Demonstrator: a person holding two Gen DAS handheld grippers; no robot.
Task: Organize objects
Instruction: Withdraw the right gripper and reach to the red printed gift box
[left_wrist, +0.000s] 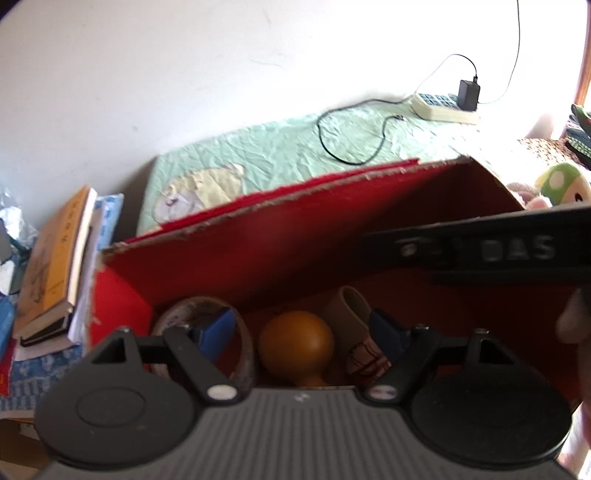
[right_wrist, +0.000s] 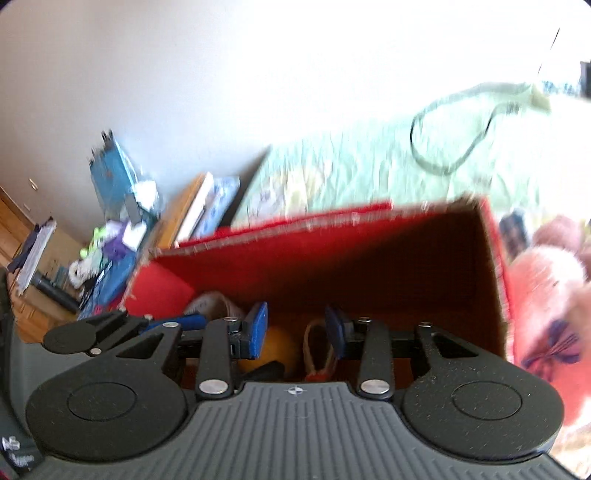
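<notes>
Two grippers were held over the red box (left_wrist: 295, 236): left gripper (left_wrist: 301, 330) fingers spread wide and empty, right gripper (right_wrist: 297, 332) fingers half open, empty. Inside lay tape roll (left_wrist: 207, 314), yellow ball (left_wrist: 295, 341).

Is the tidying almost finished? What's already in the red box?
Partly done: a tape roll, a yellow wooden ball-shaped thing and a beige roll already lie in the red box. In hand: nothing; the left gripper and right gripper both hang open over the box. Possibly left: the books stacked beside it and a pink plush toy.
</notes>
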